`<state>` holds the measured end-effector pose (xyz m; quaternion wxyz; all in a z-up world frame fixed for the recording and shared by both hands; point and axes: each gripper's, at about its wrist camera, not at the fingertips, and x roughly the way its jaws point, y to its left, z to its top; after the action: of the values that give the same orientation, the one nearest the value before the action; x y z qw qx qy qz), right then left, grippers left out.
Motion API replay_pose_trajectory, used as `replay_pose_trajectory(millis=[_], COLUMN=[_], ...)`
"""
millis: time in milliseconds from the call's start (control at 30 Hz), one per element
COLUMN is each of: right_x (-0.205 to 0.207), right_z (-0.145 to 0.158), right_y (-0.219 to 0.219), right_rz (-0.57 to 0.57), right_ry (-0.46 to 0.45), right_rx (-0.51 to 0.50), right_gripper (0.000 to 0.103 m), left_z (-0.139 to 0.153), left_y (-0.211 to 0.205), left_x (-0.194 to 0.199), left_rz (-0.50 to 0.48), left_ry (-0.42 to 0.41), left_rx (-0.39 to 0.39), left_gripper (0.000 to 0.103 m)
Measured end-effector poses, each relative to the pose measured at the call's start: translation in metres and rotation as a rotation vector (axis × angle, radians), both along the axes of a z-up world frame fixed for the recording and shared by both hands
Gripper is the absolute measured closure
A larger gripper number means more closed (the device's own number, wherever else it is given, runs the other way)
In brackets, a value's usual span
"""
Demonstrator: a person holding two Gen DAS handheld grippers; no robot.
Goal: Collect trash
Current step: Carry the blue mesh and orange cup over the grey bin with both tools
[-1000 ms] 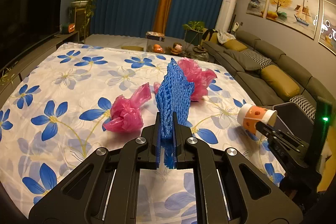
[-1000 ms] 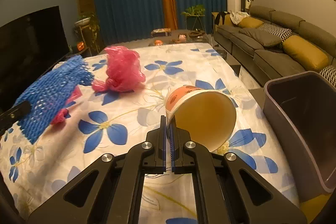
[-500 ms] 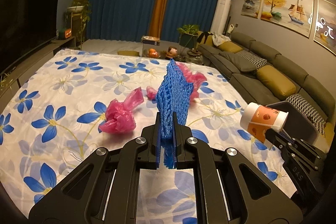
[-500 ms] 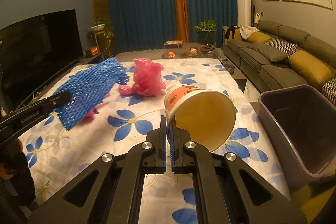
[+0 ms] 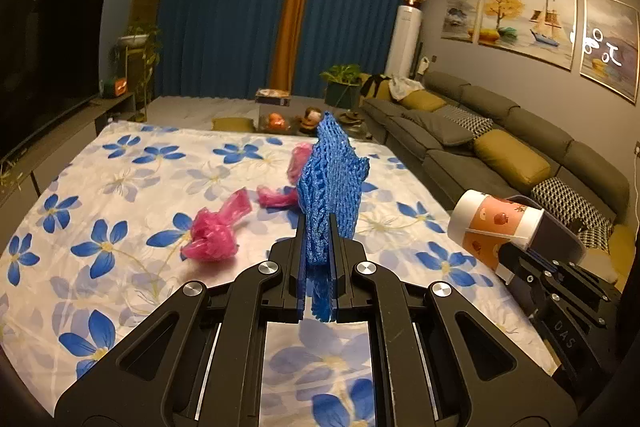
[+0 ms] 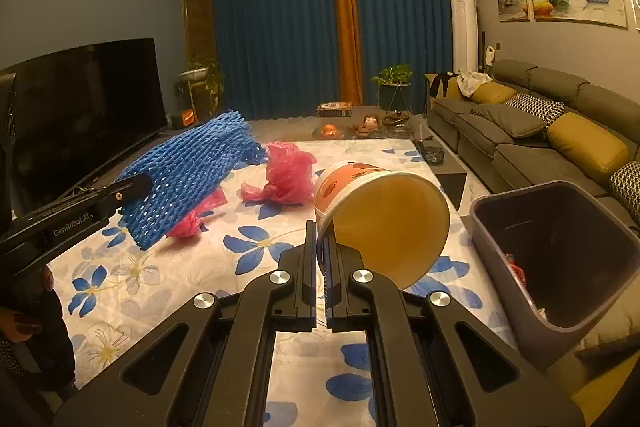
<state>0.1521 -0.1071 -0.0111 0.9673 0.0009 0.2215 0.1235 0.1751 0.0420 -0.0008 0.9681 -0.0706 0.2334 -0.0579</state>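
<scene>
Dark television [image 6: 80, 107], grey sofa [image 6: 560, 123], blue curtains [image 6: 280, 35]

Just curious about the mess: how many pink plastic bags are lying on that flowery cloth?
2, maybe more. One pink bag lies near the gripper's left; another sits farther back, partly behind the blue foam net, which may hide more.

A blue foam net [image 5: 328, 183] stands upright, lifted off the flowered table [image 5: 120, 187]. A paper cup [image 6: 380, 219] with orange print hangs tipped on its side, mouth open, near the grey bin [image 6: 560, 251]. Crumpled pink plastic bags [image 5: 216, 231] lie on the cloth.
</scene>
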Motion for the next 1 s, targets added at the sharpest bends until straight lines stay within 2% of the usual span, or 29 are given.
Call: replay_pose_trajectory(millis=[667,1000], right_x=[-0.023,-0.024], right_z=[0.013,0.014], right_y=[-0.055,-0.094], right_rz=[-0.079,-0.162], right_ry=[-0.049,-0.057], right_rx=[0.031,0.043], right_gripper=[0.099,0.099], left_z=[0.014,0.017], left_y=[-0.081,-0.135], left_x=[-0.01,-0.002], left_rz=[-0.113,-0.205], left_ry=[-0.037,-0.054], left_rx=[0.075,0.104], left_gripper=[0.095,0.095])
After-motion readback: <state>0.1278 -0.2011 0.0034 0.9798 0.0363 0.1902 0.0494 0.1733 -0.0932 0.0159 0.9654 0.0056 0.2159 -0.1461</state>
